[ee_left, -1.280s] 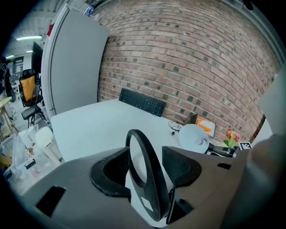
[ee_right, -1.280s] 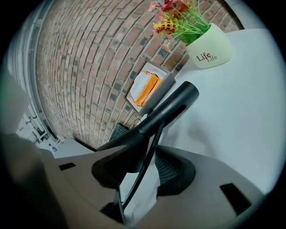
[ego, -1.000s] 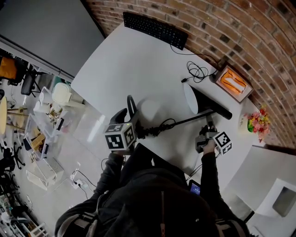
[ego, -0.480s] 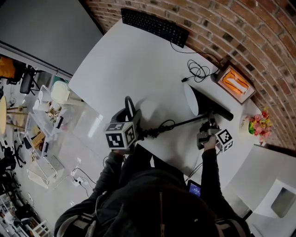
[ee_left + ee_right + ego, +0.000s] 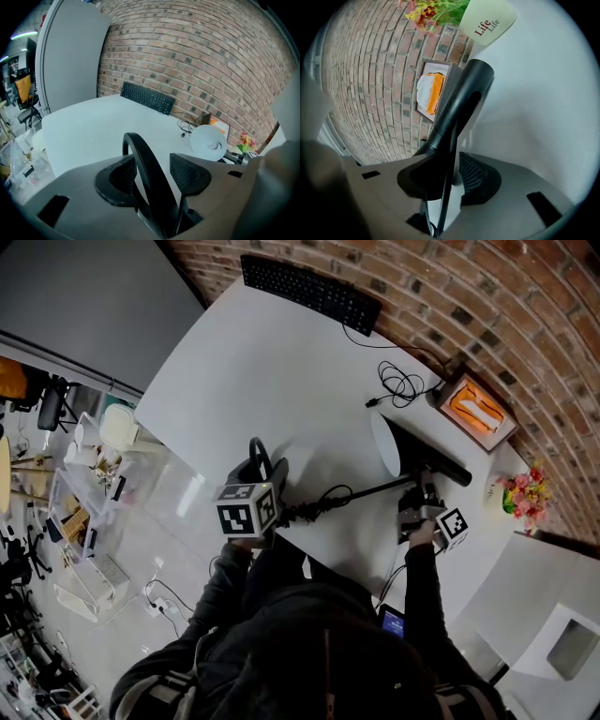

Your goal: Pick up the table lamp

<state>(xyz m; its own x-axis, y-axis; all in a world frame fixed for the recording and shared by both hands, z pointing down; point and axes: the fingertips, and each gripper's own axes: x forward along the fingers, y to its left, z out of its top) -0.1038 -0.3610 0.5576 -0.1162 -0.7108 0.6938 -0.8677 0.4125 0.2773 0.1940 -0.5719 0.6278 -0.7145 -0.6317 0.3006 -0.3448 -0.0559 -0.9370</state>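
The table lamp is held roughly level between my two grippers, over the near edge of the white table [image 5: 262, 362]. Its black ring end [image 5: 258, 454] sits in my left gripper [image 5: 262, 471], which is shut on it. In the left gripper view the ring [image 5: 143, 164] runs up between the pads of the left gripper [image 5: 152, 174]. A thin black arm [image 5: 361, 491] leads right to the white shade [image 5: 384, 442] and black tube [image 5: 442, 465]. My right gripper [image 5: 418, 499] is shut on that black stem [image 5: 461, 101], seen in the right gripper [image 5: 447, 177] view.
A black keyboard [image 5: 309, 294] lies at the table's far edge by the brick wall. A coiled cable [image 5: 403, 385], an orange picture frame [image 5: 476, 409] and flowers [image 5: 525, 493] sit at the right. Cluttered floor and plastic boxes [image 5: 94, 484] are to the left.
Both grippers keep their hold on the lamp. The lamp and grippers have shifted only slightly; the head view has drifted a little.
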